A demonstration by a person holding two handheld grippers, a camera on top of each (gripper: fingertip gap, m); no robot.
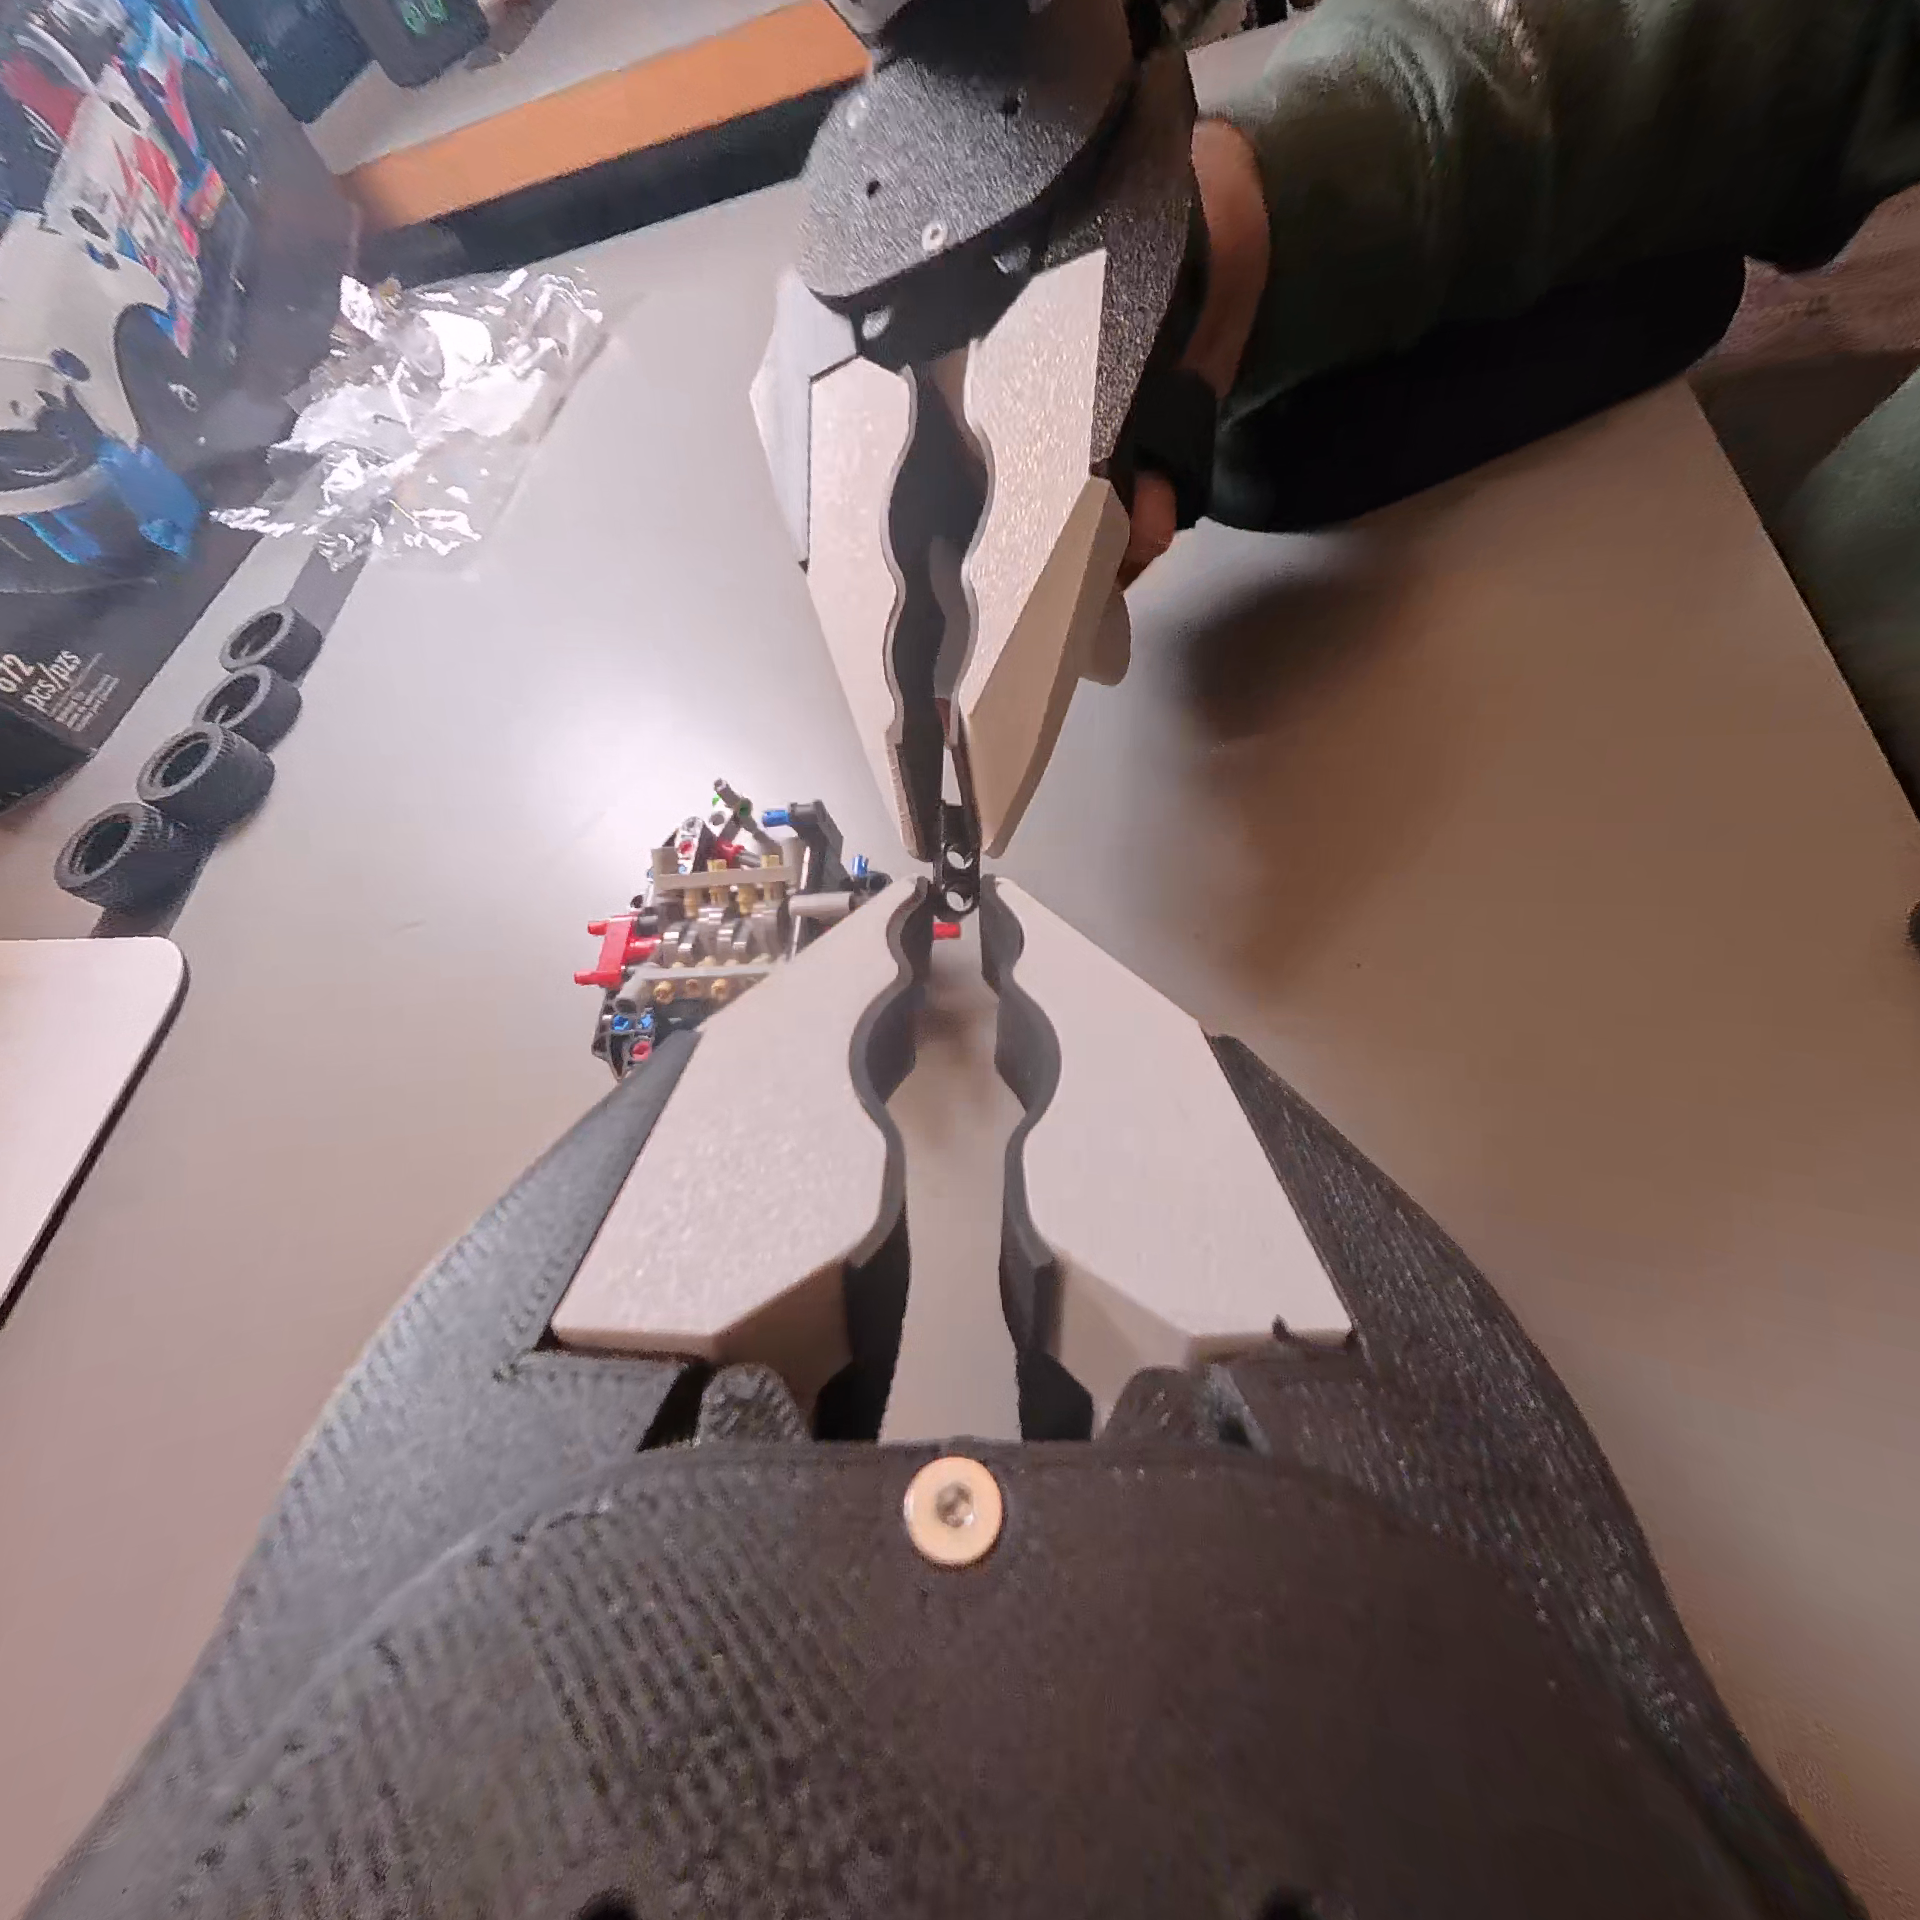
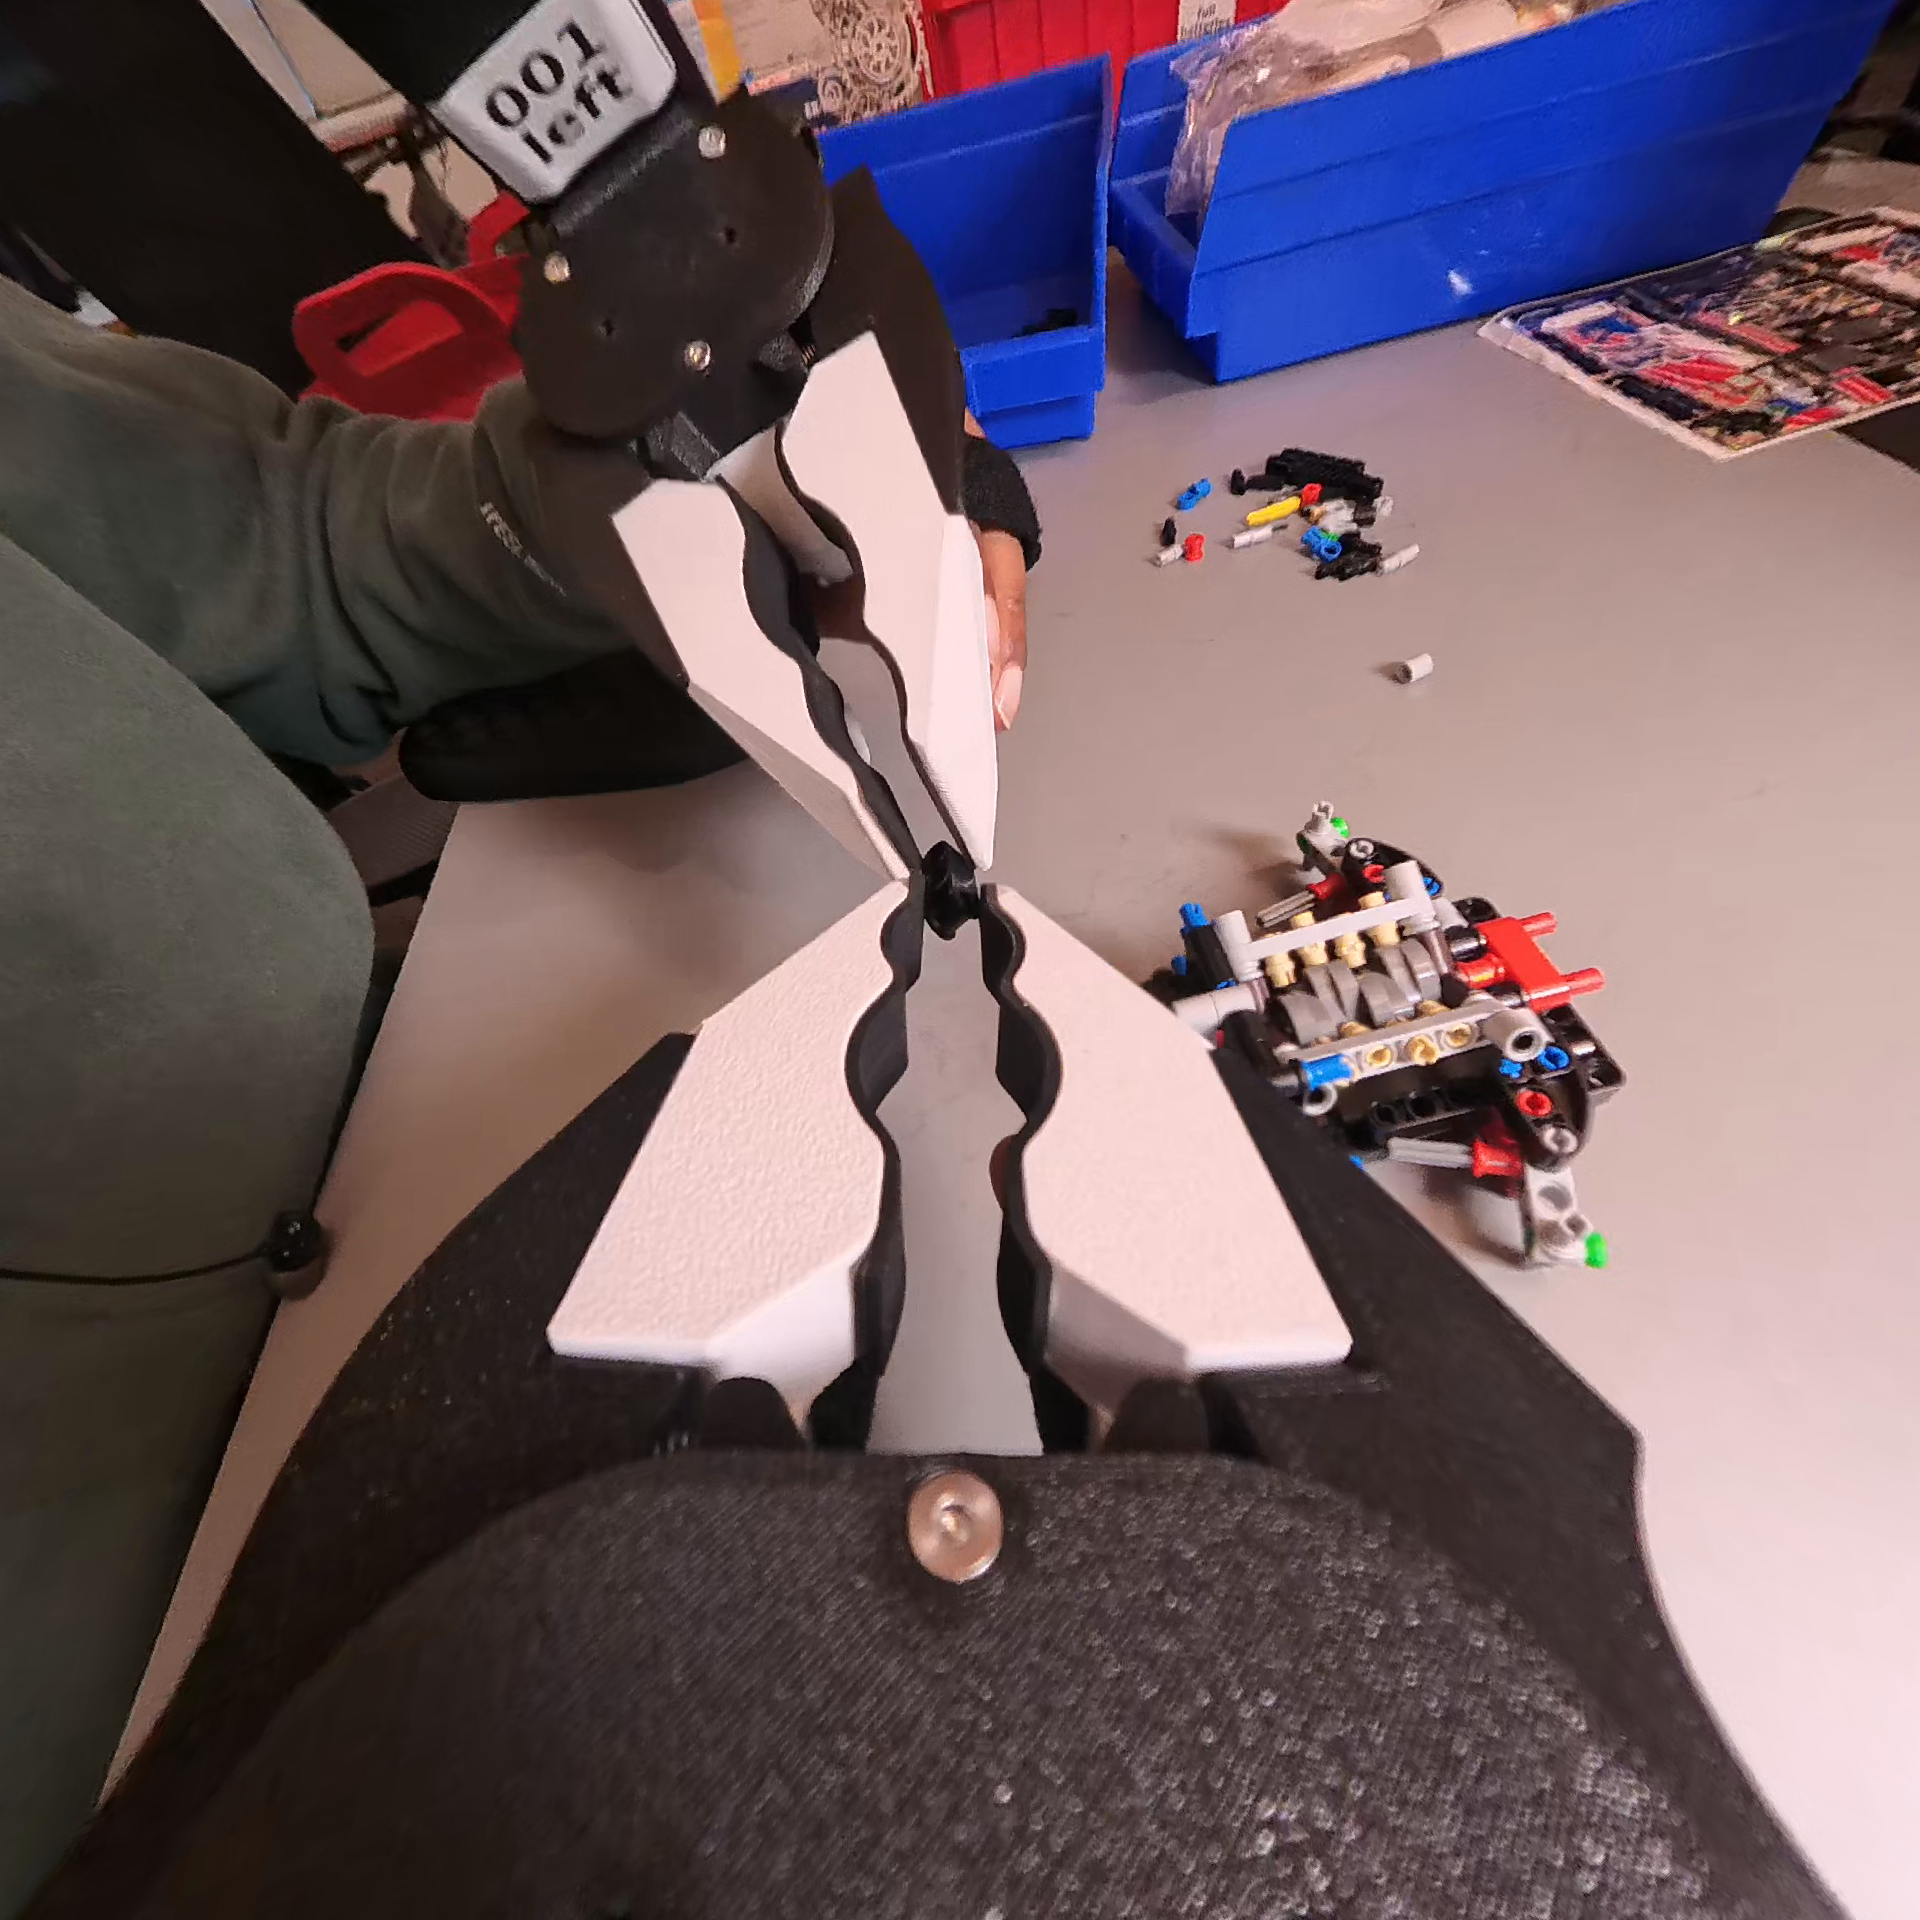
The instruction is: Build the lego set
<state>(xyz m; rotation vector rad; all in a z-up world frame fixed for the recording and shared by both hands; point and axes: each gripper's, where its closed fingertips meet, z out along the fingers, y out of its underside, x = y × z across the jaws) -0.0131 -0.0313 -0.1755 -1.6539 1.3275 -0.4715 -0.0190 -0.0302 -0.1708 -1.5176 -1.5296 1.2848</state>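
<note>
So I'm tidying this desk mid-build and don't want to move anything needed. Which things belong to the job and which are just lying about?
In use:
- black piece, pinched between both grippers
- left gripper, right gripper
- engine block
- loose parts
- tyres
- manual

Lying about:
- empty bag
- box
- blue bins
- red item
</note>
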